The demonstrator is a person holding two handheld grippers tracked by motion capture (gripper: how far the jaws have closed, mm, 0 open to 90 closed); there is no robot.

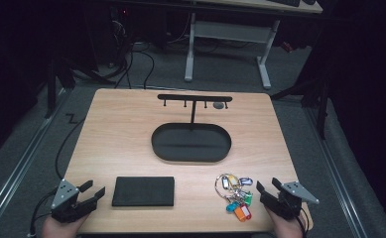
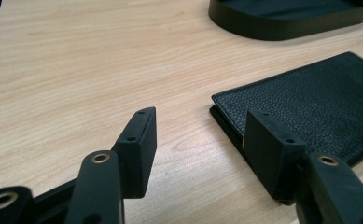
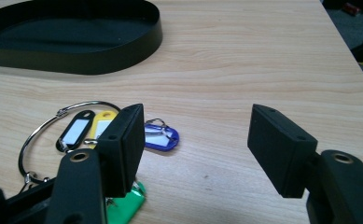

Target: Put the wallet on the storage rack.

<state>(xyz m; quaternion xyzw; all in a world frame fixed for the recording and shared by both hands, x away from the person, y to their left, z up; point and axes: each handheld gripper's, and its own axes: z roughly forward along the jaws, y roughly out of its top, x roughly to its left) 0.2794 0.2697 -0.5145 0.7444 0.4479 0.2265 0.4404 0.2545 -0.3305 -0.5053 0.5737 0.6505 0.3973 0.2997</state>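
A black leather wallet lies flat near the table's front edge, left of centre. A bunch of coloured key tags on a metal ring lies to its right. Behind them stands a black oval tray with a hook rack rising from its back. My left gripper rests at the front left corner, open, with bare wood between its jaws; the wallet lies just beside its right jaw. My right gripper sits at the front right, open and holding nothing, the key tags just left of it.
The wooden table has open surface on both sides of the tray. Beyond its far edge stands a white-legged desk with cables on the grey floor. Cables trail from both grippers off the front edge.
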